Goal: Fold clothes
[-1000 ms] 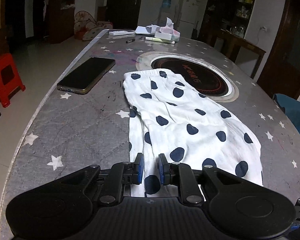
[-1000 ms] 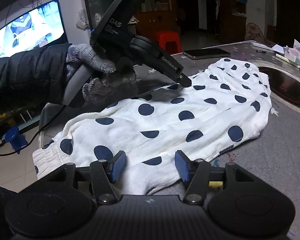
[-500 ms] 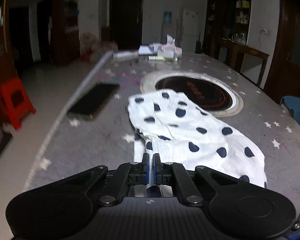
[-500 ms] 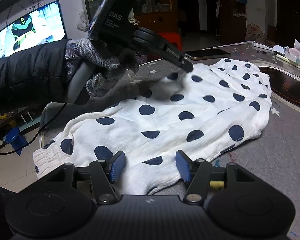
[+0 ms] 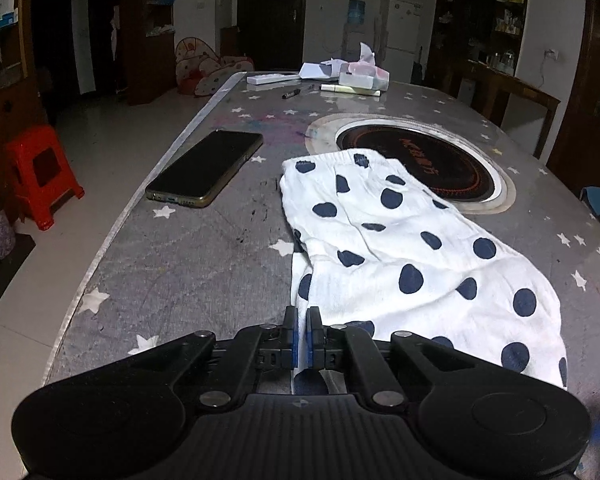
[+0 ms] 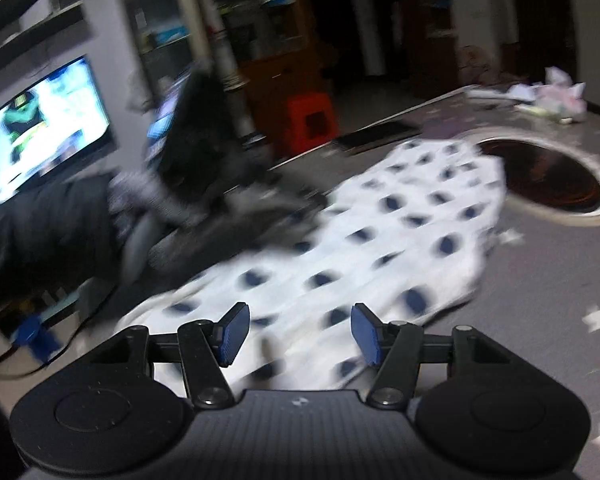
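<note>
Left wrist view: I am seeing the left tongs (image 5: 299, 334), apart a second ago, now clamping the garment's (image 5: 412, 248) near hem at the table's (image 5: 172, 272) near edge. Right tongs (image 6: 298, 334) are hanging agape over it, blurring. A fold appears underway.

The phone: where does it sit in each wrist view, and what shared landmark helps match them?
Left wrist view: the phone lies flat left of centre, near the table's left edge, left of the polka-dot garment.
Right wrist view: blurred, it is a thin dark slab above centre, beyond the garment's far end.
Shared landmark: the round hob set into the table.
</note>
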Demonstrator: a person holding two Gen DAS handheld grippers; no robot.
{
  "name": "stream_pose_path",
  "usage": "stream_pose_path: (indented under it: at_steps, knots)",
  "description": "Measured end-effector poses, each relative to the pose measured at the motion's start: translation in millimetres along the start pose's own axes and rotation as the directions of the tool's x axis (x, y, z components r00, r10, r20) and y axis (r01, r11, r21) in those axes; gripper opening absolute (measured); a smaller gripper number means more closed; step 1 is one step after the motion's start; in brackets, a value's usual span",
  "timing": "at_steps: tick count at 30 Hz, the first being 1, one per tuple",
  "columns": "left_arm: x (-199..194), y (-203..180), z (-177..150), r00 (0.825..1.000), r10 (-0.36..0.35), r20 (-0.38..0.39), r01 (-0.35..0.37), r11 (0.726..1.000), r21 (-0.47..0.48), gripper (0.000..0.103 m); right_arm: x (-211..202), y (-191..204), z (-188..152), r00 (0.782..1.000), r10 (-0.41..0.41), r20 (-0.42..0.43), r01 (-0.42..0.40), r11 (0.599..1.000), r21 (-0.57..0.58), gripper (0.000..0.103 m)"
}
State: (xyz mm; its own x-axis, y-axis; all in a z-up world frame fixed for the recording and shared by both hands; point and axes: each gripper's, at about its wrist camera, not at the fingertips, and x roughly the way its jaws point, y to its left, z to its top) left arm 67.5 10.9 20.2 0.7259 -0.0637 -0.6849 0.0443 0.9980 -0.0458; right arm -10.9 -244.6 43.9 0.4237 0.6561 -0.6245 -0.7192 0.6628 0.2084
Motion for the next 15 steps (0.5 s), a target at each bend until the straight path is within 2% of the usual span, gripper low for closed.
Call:
stream_pose_path:
  at_steps: [3, 8, 10, 15]
  knots:
    - [0.0, 1.4, -0.5, 1.000, 0.003, 0.000, -0.003, 1.000, -0.005, 0.007, -5.3, -18.6, 10.3, 0.999, -0.030, 0.029, 0.029, 0.998, 0.052, 0.054]
    - [0.4, 0.9, -0.2, 1.000, 0.014, 0.000, -0.014, 1.000, 0.009, 0.009, 6.7, -64.6, 15.8, 0.997, -0.072, 0.025, 0.066, 0.982, 0.175, 0.048]
    - [0.9, 1.4, 0.3, 1.000, 0.016, -0.002, -0.016, 1.000, 0.009, 0.009, 11.0, -72.3, 15.3, 0.997, -0.070, 0.023, 0.064, 0.979, 0.195, 0.043]
    - [2.0, -1.0, 0.8, 1.000, 0.030, -0.002, -0.030, 0.999, 0.032, 0.008, 21.5, -82.5, 10.8, 0.998, -0.065, 0.010, 0.061, 0.973, 0.223, 0.041]
